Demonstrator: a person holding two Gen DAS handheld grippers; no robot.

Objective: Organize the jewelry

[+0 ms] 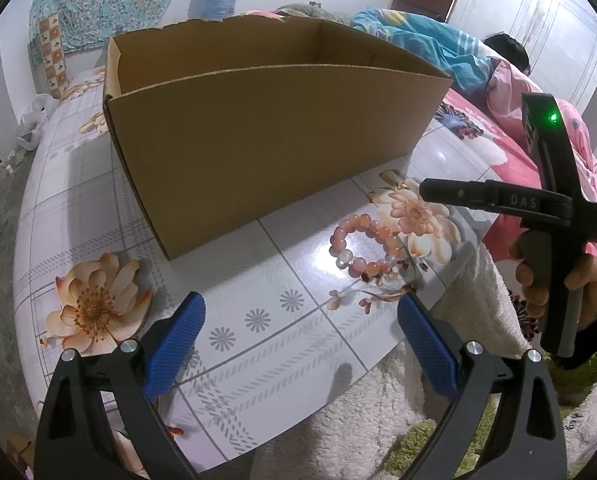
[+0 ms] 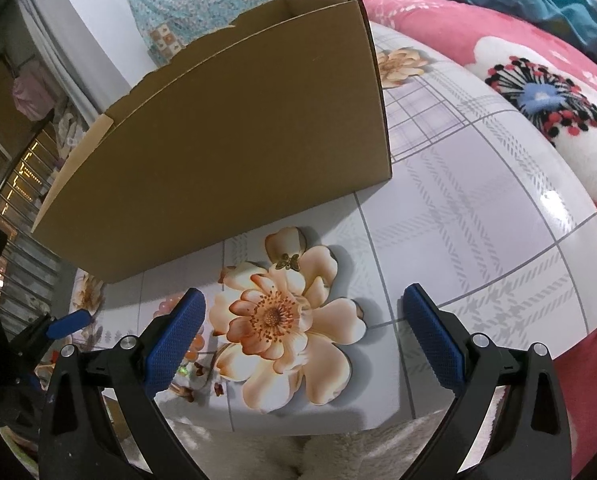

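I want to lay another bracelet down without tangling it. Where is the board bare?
Bare: the tiles left of the pink beaded bracelet, before the brown cardboard box, and the right stretch towards the pink floral blanket. Crowded: around the bracelet and small gold butterfly charm.

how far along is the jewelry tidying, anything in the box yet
Nothing looks done: the part of the cardboard box interior that shows is bare, though its floor is hidden. Nothing is in hand; the left gripper and right gripper are both open and empty. Left to move: the bead bracelet and small butterfly piece, both lying on the table.
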